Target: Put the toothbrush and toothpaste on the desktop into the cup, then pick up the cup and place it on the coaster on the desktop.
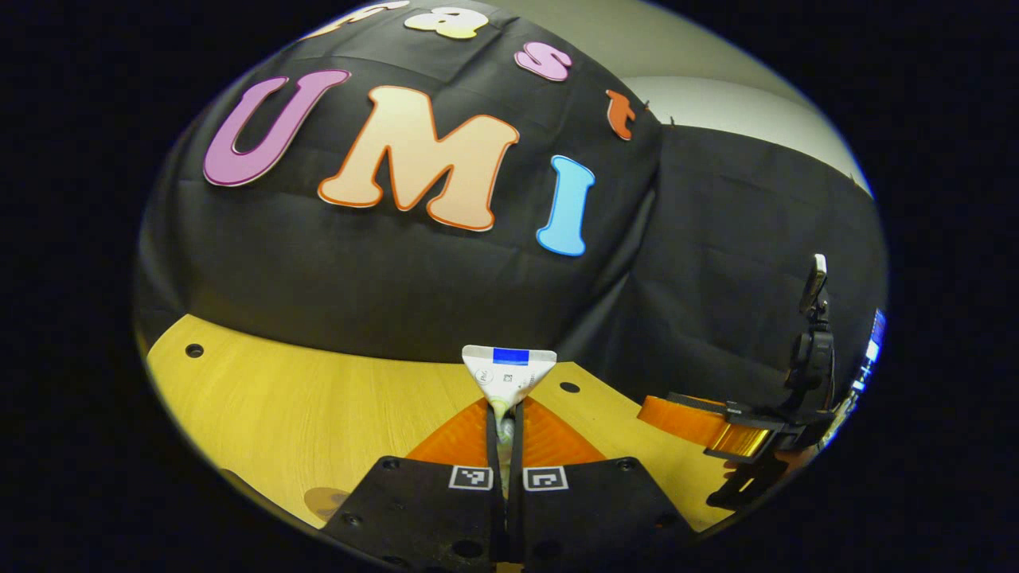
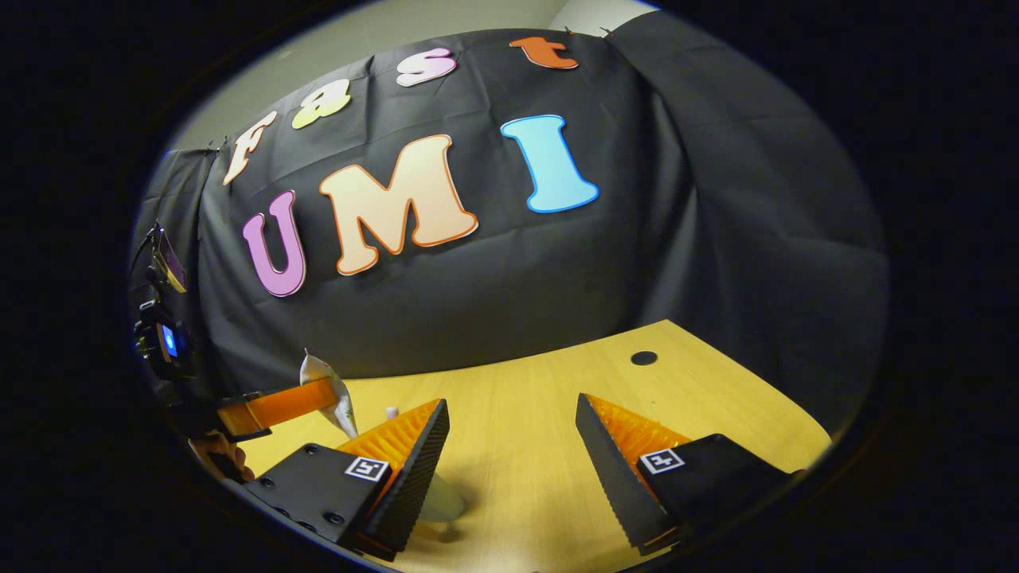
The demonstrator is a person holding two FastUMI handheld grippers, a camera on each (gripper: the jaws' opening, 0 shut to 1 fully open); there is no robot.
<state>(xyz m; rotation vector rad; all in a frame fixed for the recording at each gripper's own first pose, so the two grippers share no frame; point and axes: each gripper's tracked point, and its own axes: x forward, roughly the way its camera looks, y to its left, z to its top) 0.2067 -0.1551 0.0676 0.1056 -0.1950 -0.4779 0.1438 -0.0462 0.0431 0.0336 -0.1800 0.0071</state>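
Observation:
My left gripper (image 1: 504,418) is shut on the white toothpaste tube (image 1: 509,368), whose flat crimped end with a blue band sticks up beyond the fingertips, above the wooden table (image 1: 302,398). In the right gripper view the same tube (image 2: 322,372) shows at the left, held up in the left gripper (image 2: 318,398). My right gripper (image 2: 513,446) is open over the table with nothing between its fingers. A pale white object (image 2: 444,503), possibly the cup, is partly hidden behind one of its fingers (image 2: 414,454). A brownish round patch (image 1: 325,501), maybe the coaster, lies at the table's near left.
The other gripper (image 1: 677,418) reaches in from the right of the left gripper view, with a camera mount above it. Small dark holes (image 1: 193,350) (image 2: 643,358) dot the tabletop. Black cloth walls close the booth behind the table.

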